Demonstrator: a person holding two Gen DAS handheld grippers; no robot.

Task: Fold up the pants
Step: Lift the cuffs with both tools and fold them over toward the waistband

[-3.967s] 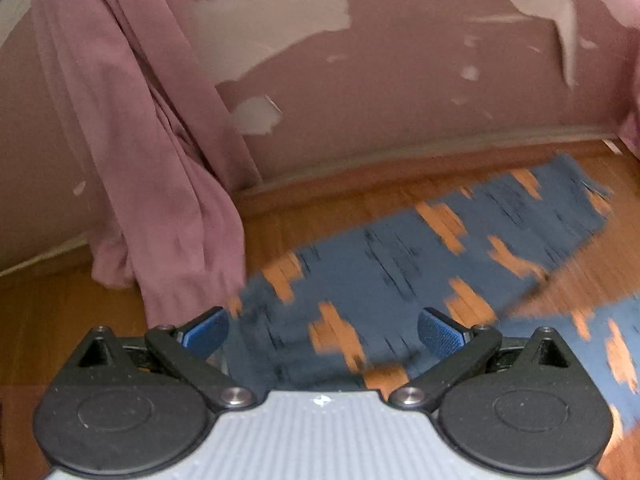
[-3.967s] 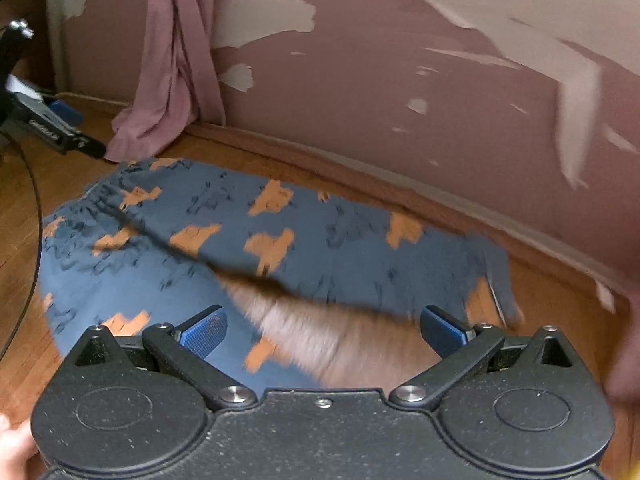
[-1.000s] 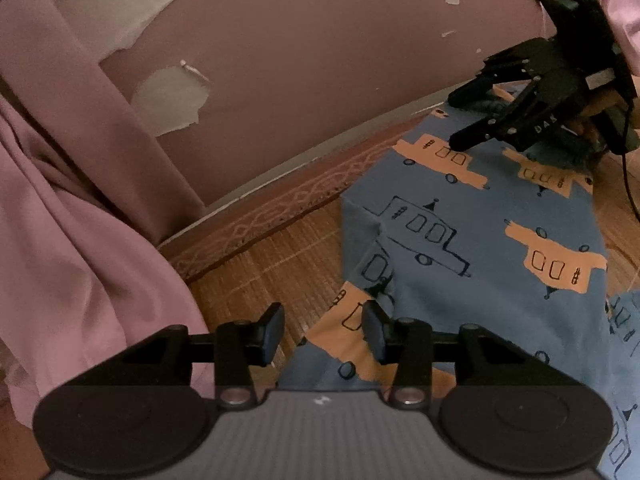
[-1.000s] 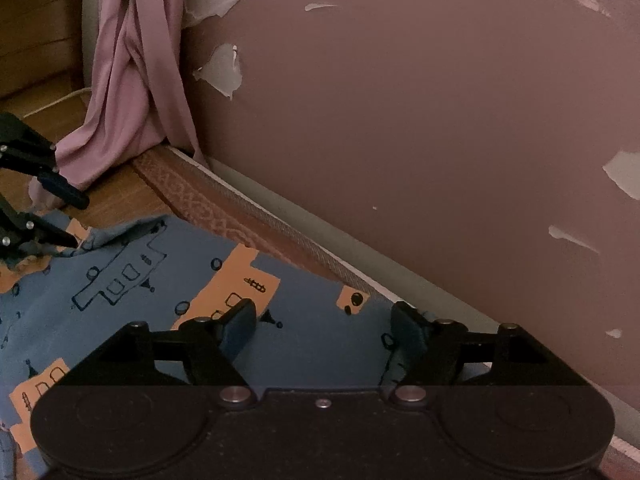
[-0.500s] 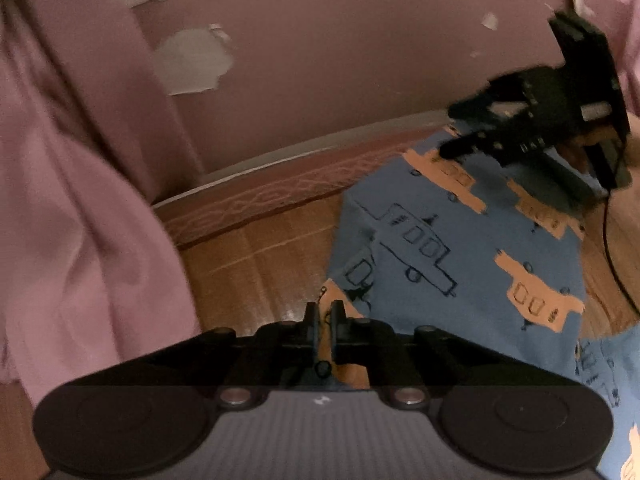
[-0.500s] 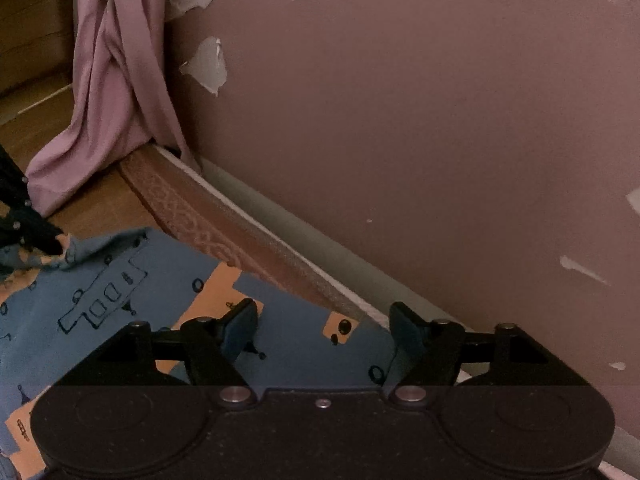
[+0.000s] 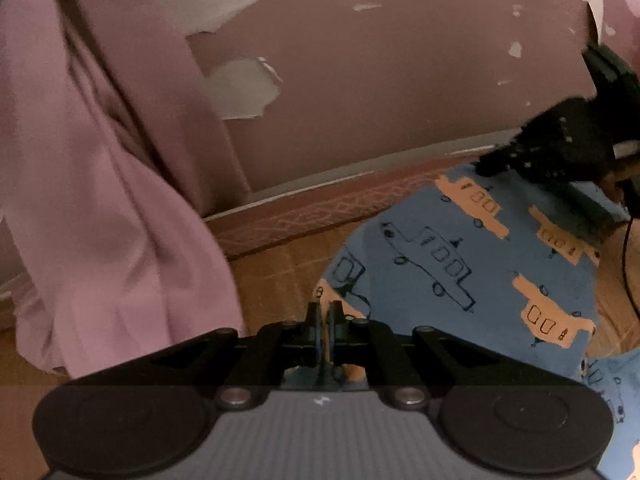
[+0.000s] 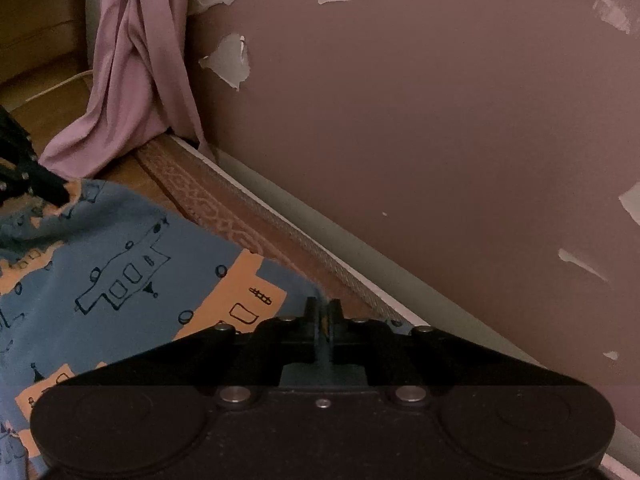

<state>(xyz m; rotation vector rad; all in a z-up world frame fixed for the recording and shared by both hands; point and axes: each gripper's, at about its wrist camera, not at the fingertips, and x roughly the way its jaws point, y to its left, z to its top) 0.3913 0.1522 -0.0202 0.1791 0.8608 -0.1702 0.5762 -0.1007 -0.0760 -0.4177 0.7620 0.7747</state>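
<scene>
Pants (image 7: 460, 272) lie flat on the wood floor (image 7: 280, 276), blue with orange cars on them. Both tongs pinch the cloth edge that is close to the wall.

The left tongs (image 7: 325, 314) are pressed together on one corner of that edge. The cloth spreads out ahead and to the right of them. The right tongs (image 8: 323, 312) are pressed together on the other corner, with the pants (image 8: 120, 272) spreading out to their left. Each pair of tongs can be seen far off from the other one, dark, at the other end of the same edge.

I think the tongs hold the two corners so the edge stays straight when it is lifted. Then the cloth can be pulled over itself and laid down evenly. The fold still looks to be at its start, since the pants are mostly spread out.

Past the tongs is a strip of patterned trim (image 8: 224, 216) along the bottom of the wall (image 8: 400, 120). The wall is pink-brown with peeled spots. It is very close, so there is little room to move that way. A pink curtain (image 7: 100, 184) hangs down just left of the left tongs and piles on the floor. It could get caught in the fold if the cloth swings that way. A thin black cord (image 7: 626, 256) lies far to the right of the left tongs.
</scene>
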